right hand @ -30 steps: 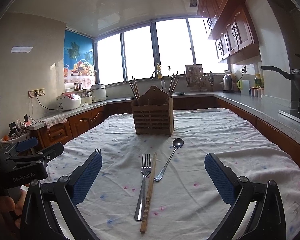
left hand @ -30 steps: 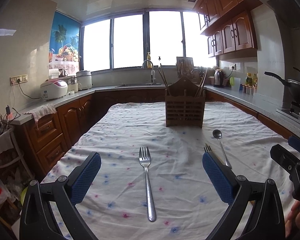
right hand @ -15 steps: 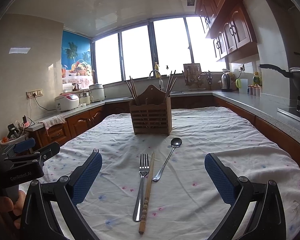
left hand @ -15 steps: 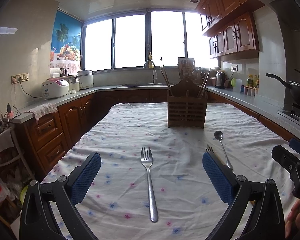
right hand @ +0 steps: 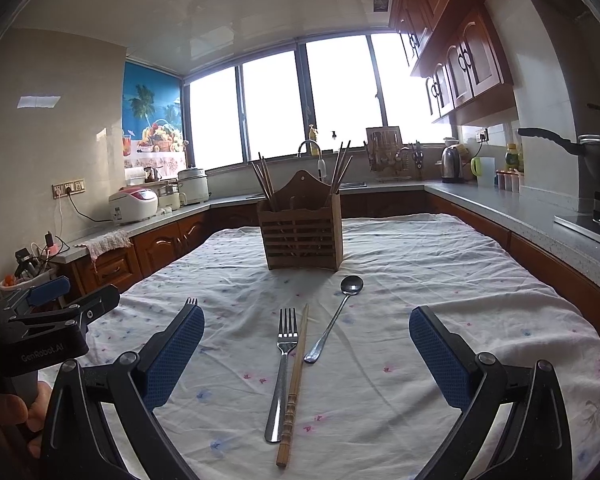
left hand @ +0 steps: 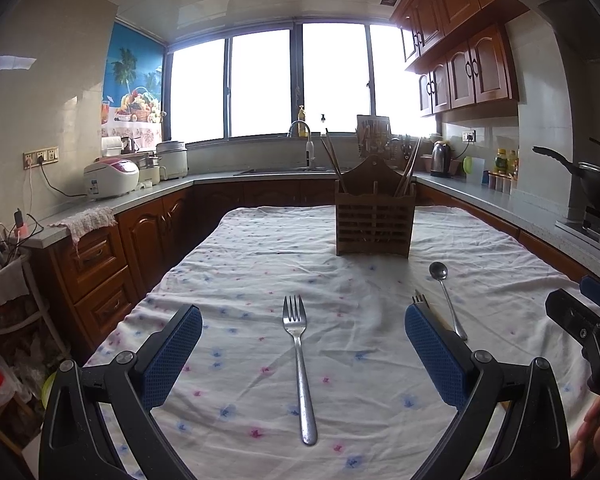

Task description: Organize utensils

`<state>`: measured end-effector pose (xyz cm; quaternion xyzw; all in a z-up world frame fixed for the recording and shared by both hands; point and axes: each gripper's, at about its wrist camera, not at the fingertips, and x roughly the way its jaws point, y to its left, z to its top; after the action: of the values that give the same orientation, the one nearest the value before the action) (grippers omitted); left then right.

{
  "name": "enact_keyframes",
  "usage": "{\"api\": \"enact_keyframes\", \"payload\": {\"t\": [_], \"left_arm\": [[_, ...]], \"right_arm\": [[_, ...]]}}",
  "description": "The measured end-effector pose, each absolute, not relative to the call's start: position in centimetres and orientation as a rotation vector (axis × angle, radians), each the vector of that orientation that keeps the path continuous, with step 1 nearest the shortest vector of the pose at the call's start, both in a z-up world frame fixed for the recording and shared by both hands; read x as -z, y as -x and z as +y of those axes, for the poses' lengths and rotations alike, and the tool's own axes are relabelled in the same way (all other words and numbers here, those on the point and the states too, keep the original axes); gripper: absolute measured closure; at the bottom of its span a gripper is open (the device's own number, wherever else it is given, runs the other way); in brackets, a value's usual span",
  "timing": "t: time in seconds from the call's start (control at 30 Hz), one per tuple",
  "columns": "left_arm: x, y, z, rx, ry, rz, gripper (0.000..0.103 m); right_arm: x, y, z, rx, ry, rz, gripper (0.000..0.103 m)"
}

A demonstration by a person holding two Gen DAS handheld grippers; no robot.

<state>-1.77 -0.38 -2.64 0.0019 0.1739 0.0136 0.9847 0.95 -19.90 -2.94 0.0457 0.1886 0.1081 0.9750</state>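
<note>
Both tongs hover low over the desk (left hand: 500, 248), which is covered by a white cloth with small blue and pink flowers, and both are released, their blue-padded fingers spread wide with nothing between them. The left tongs (left hand: 303, 354) straddle a steel fork (left hand: 299, 364) that lies flat on the cloth with its tines pointing away toward the wooden utensil holder (left hand: 373, 222). The right tongs (right hand: 306, 356) are spread over a second fork (right hand: 281, 372) and 1 wooden chopstick (right hand: 294, 384), which lie side by side and look to be touching along their lengths, both pointing toward the holder. Just to the right of the chopstick a spoon (right hand: 334, 320) lies at a slant, bowl end farther away, its handle tip near the chopstick but apart from it. The holder stands upright at the far middle of the desk, with chopsticks leaning out of its left and right compartments. From the right wrist view the left tongs appear at the left edge, gripped in a hand (right hand: 10, 412). Kitchen counters and a bright window run behind.
</note>
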Motion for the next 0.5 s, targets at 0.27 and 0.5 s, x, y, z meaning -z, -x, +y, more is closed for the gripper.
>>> {"api": "enact_keyframes", "payload": {"t": [0.27, 0.5], "left_arm": [[2.63, 1.82, -0.44, -0.026, -0.002, 0.36, 0.001], [2.64, 1.94, -0.54, -0.024, -0.002, 0.356, 0.001]], "right_arm": [[2.93, -0.96, -19.9, -0.218, -0.095, 0.379, 0.0], [2.95, -0.97, -19.92, -0.218, -0.093, 0.379, 0.0]]}}
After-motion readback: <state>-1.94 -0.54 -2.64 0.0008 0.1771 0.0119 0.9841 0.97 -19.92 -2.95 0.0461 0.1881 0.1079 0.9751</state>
